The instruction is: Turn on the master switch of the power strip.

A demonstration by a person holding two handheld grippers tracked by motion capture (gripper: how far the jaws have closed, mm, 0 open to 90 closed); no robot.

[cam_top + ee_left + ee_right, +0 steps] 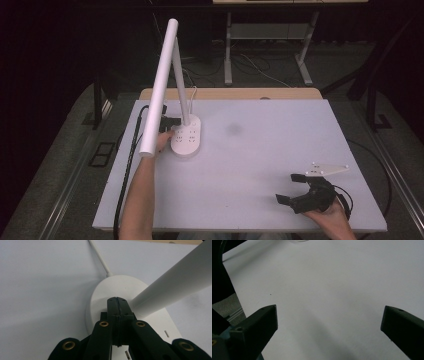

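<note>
A white desk lamp stands at the back left of the white tabletop [260,150]. Its oval base [186,137] has socket slots, and its long tube head [160,85] leans out toward the front. My left gripper [175,122] is partly hidden behind that tube. In the left gripper view its jaws [116,300] are shut with nothing between them, tips over the base [112,287] just beside the stem [175,282]; whether they touch it I cannot tell. My right gripper [287,188] is at the front right, open and empty, with its fingers [262,320] wide apart above bare table.
A black cable [131,150] runs along the table's left edge. The lamp's white cord [100,256] leads off the back of the base. A wooden edge [230,93] borders the far side, with table legs on the floor beyond.
</note>
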